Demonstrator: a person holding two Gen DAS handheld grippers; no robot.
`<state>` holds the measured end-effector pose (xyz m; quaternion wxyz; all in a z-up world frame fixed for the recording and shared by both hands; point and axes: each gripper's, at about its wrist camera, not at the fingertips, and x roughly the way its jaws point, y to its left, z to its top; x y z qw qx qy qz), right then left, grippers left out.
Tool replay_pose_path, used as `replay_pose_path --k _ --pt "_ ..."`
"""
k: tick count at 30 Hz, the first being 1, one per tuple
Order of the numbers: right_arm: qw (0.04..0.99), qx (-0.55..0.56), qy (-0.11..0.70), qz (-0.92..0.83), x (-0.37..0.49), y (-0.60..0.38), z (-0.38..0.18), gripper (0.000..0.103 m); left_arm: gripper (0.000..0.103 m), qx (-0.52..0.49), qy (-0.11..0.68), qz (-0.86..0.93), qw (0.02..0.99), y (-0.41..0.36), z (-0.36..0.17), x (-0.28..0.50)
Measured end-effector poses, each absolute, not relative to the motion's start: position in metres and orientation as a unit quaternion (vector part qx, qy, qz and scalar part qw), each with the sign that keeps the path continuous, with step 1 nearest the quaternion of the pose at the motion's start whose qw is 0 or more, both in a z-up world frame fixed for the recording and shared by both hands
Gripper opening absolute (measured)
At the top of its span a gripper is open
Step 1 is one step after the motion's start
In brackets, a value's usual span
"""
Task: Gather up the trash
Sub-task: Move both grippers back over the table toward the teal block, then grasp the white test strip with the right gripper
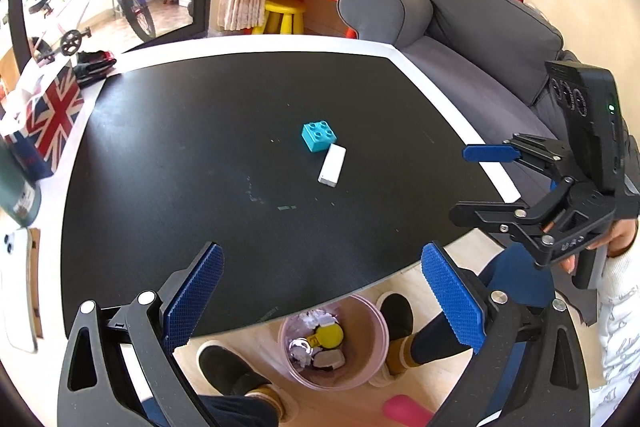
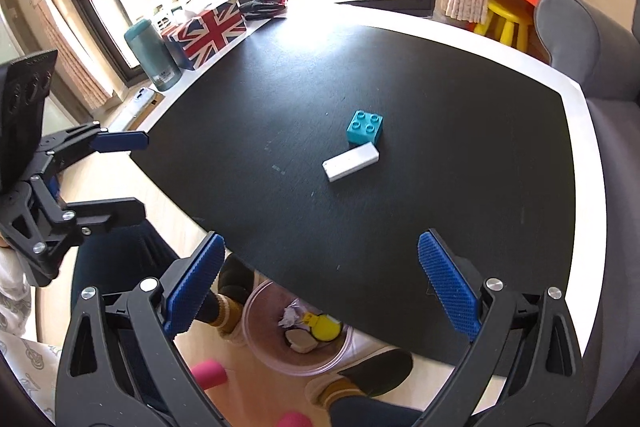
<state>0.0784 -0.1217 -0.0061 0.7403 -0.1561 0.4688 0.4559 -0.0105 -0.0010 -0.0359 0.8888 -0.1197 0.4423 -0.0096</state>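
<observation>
The left gripper [image 1: 322, 299] hangs over the near edge of the table with its blue-padded jaws spread wide and nothing between them. The right gripper [image 2: 320, 287] is released the same way, jaws well apart and empty, above the same edge.

Below both, on the pale wooden floor and partly tucked under the tabletop, stands a translucent pink trash bin [image 1: 374, 359]. In it lie a crumpled white wrapper [image 1: 300, 349], a yellow round piece [image 1: 330, 335] and a pale flat piece [image 1: 328, 359]. The person's dark slippers [image 1: 224, 367] stand on either side of the bin.

On the black table [image 1: 180, 155], near its middle, a turquoise toy brick [image 1: 318, 135] sits with a white rectangular block [image 1: 332, 165] touching or just beside its near corner. The rest of the dark surface around them is bare, with only faint scuffs.

A white border runs round the tabletop. Along the far-left border stand a Union Jack tissue box [image 2: 212, 29] and a teal bottle [image 2: 154, 53], well apart from the brick. A grey sofa [image 1: 480, 27] stands just beside the table's right edge
</observation>
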Motion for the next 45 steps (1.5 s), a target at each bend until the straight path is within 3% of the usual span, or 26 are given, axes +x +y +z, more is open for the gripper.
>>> replay_pose_path --k 29,37,44,45 --pt "0.661 -0.273 0.492 0.497 0.144 -0.023 -0.086 0.095 0.095 -0.153 0.460 0.010 0.875 0.052 -0.062 0.026" --pt "0.654 -0.294 0.491 0.495 0.145 -0.021 -0.095 0.069 0.095 -0.153 0.462 0.012 0.874 0.052 -0.064 0.028" --pt "0.660 -0.304 0.479 0.493 0.144 -0.017 -0.096 0.066 0.095 -0.154 0.465 0.010 0.872 0.052 -0.067 0.029" --pt "0.661 -0.304 0.477 0.493 0.144 -0.015 -0.096 0.059 0.095 -0.154 0.465 0.009 0.872 0.052 -0.067 0.029"
